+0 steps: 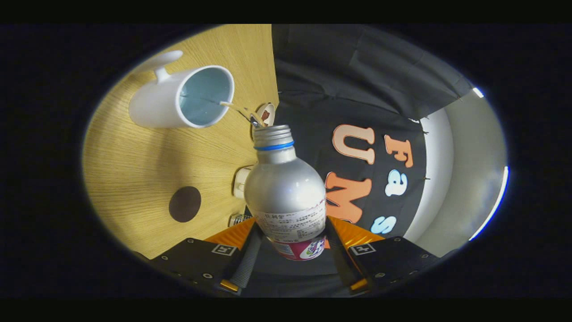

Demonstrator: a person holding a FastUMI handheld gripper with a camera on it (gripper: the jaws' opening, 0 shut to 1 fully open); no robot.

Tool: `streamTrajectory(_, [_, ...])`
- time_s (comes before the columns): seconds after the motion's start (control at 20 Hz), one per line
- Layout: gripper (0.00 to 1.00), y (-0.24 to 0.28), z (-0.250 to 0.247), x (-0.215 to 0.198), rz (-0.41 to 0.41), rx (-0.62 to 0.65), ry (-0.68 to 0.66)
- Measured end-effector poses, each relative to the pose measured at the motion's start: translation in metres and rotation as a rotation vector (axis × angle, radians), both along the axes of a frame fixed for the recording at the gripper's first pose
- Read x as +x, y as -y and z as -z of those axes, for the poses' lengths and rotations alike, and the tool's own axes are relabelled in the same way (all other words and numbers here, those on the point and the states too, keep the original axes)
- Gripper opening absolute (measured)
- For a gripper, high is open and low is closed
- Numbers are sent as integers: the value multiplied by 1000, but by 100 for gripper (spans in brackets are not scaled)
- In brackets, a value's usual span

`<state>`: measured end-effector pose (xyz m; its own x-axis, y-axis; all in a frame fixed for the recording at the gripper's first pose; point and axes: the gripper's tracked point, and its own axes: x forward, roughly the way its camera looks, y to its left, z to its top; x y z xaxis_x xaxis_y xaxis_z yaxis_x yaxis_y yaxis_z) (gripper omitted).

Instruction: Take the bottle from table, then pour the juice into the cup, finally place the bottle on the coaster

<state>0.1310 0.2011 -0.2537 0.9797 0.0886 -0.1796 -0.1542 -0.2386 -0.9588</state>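
Upper left of frame: cup (187, 98) mouth, beyond bottle (285, 188) neck
Bottle axis: tilted toward cup
Tongs (290, 250): clamped on bottle

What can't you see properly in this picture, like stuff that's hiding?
- Gripper view: the bottle's bottom end is hidden behind the gripper, whose fingers press both its sides.
- How much juice is left: the silver bottle isn't see-through.
- Juice level in the white cup: too dim inside to tell.
- Small things beside the bottle's neck and shoulder: partly covered by the bottle, too small to name.
- The round dark coaster shows fully.
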Motion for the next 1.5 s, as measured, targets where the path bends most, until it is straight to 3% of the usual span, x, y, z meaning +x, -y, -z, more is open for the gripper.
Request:
streamTrajectory(0.8, [76, -10, -28, 9, -61, -94, 87])
streamTrajectory(1.5, [77, -15, -16, 4, -94, -144, 84])
